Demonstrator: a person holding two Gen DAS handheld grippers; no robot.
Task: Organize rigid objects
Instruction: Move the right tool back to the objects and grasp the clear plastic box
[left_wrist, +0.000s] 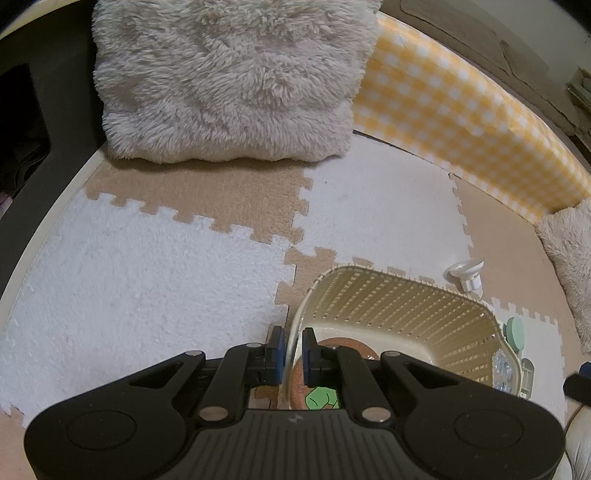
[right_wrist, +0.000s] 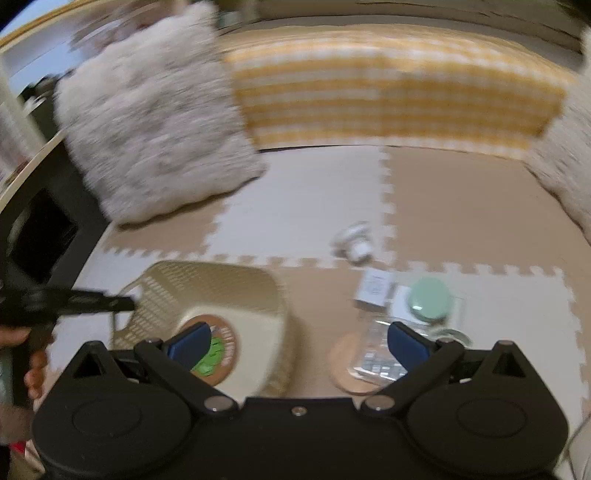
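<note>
A cream slatted basket (left_wrist: 388, 306) stands on the foam mat, and my left gripper (left_wrist: 293, 354) is shut on its near left rim. Inside lies a cork coaster with a green print (left_wrist: 317, 398). In the blurred right wrist view, my right gripper (right_wrist: 299, 336) hangs open and empty above the mat, between the basket (right_wrist: 207, 284) and a cluster of loose items. These are a mint green round lid (right_wrist: 430, 297), a small white box (right_wrist: 373, 288), a clear packet (right_wrist: 376, 354) on a pale wooden disc (right_wrist: 341, 369), and a small white and silver piece (right_wrist: 354, 240).
A shaggy grey cushion (left_wrist: 229, 81) leans at the back left, and a yellow checked pad (left_wrist: 461, 110) runs along the back right. Another fluffy cushion (left_wrist: 569, 258) lies at the right edge. A dark cabinet (right_wrist: 40, 229) borders the mat on the left.
</note>
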